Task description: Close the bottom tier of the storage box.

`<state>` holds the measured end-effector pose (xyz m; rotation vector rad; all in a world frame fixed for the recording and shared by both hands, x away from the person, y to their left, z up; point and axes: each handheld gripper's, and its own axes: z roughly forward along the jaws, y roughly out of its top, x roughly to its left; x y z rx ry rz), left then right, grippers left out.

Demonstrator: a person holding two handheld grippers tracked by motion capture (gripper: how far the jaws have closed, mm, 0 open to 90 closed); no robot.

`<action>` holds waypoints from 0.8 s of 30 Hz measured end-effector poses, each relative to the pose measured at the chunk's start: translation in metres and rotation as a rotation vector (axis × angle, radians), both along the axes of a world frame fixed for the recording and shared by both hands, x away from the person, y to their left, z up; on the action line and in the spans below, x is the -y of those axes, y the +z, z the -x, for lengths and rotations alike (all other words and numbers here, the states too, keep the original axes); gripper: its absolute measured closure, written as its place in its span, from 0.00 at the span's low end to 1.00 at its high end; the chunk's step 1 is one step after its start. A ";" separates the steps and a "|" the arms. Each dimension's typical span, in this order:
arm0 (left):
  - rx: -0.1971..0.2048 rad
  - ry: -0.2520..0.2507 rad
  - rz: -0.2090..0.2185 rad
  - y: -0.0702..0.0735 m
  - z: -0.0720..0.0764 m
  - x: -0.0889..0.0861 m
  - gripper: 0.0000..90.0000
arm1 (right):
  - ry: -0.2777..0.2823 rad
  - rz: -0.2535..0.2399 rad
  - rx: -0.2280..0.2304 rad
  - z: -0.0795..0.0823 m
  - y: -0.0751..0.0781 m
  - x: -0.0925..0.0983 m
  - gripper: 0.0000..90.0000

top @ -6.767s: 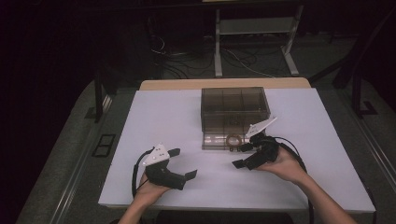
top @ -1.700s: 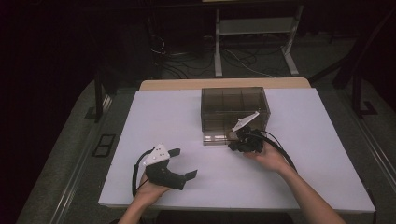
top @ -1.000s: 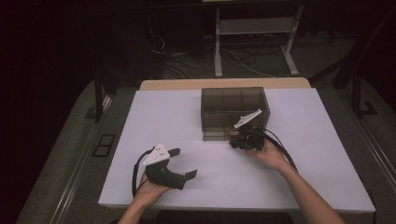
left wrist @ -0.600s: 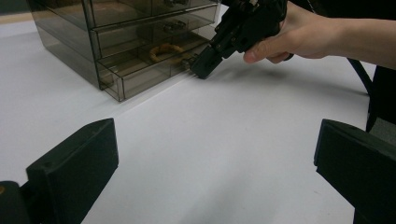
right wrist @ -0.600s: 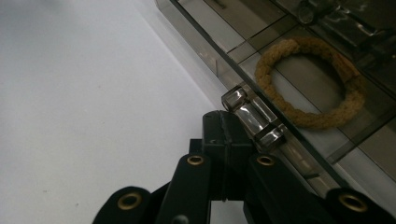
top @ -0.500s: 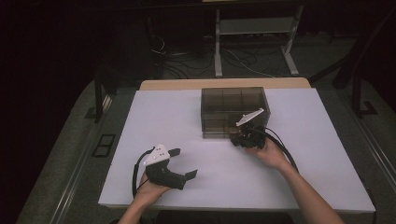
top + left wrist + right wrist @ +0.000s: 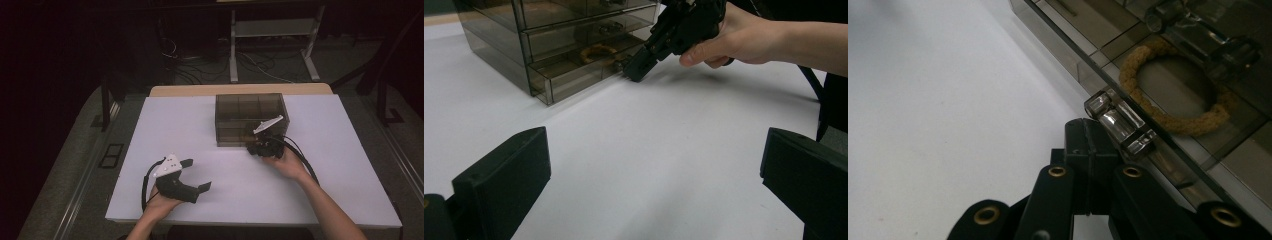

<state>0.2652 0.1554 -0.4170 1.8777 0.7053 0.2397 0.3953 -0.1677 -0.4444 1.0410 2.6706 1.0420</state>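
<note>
A smoky clear drawer box [image 7: 250, 112] stands at the table's middle back. My right gripper [image 7: 252, 148] is low at its front, jaws shut together with nothing between them. In the right gripper view its tip [image 7: 1091, 134] sits right beside the clear handle [image 7: 1120, 125] of the bottom drawer [image 7: 574, 80]. A tan rope ring [image 7: 1173, 117] lies inside that drawer. The left gripper view shows the right gripper [image 7: 636, 70] against the drawer front, held by a hand [image 7: 734, 35]. My left gripper [image 7: 196, 174] rests open on the table at the front left, nothing between its jaws [image 7: 654, 175].
The white table [image 7: 310, 200] runs wide in front of the box. Upper drawers [image 7: 574, 10] in the box hold small things I cannot make out. Beyond the table, a dark floor with cables and a metal stand [image 7: 270, 30].
The right gripper has moved from the open table up to the box's front, and the bottom drawer, which stuck out, has slid back in. The left gripper has stayed put.
</note>
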 end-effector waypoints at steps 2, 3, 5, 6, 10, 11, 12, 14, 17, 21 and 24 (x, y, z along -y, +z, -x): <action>0.000 0.000 0.000 0.000 0.000 0.000 0.00 | -0.001 -0.001 -0.001 -0.001 0.000 0.000 0.99; 0.000 0.000 0.000 0.000 0.000 0.000 0.00 | -0.004 -0.002 0.000 -0.001 0.000 0.000 0.99; -0.001 0.003 0.006 0.000 0.000 0.000 0.00 | -0.005 -0.005 0.000 -0.001 0.000 0.000 0.99; 0.000 0.002 0.004 0.000 0.000 0.000 0.00 | -0.007 -0.006 0.000 -0.002 0.000 0.000 0.99; -0.001 0.003 0.006 0.000 0.000 0.000 0.00 | -0.014 -0.008 0.000 -0.003 -0.001 0.001 0.99; 0.000 0.002 0.003 0.000 0.000 0.000 0.00 | -0.015 -0.009 0.001 -0.003 -0.001 0.001 0.99; -0.001 0.002 0.004 0.000 0.000 0.000 0.00 | -0.016 -0.011 0.001 -0.003 -0.001 0.001 0.99; 0.000 0.001 0.003 0.000 0.000 0.000 0.00 | -0.021 -0.014 0.001 -0.003 -0.001 0.001 0.99; -0.003 0.003 0.004 0.000 0.000 0.000 0.00 | -0.025 -0.017 0.006 -0.004 -0.002 0.001 0.99; -0.003 0.002 0.001 0.000 0.000 0.000 0.00 | -0.029 -0.022 0.006 -0.005 -0.002 0.001 0.99; -0.003 0.002 0.002 0.000 0.000 0.000 0.00 | -0.034 -0.023 0.007 -0.006 -0.002 0.001 0.99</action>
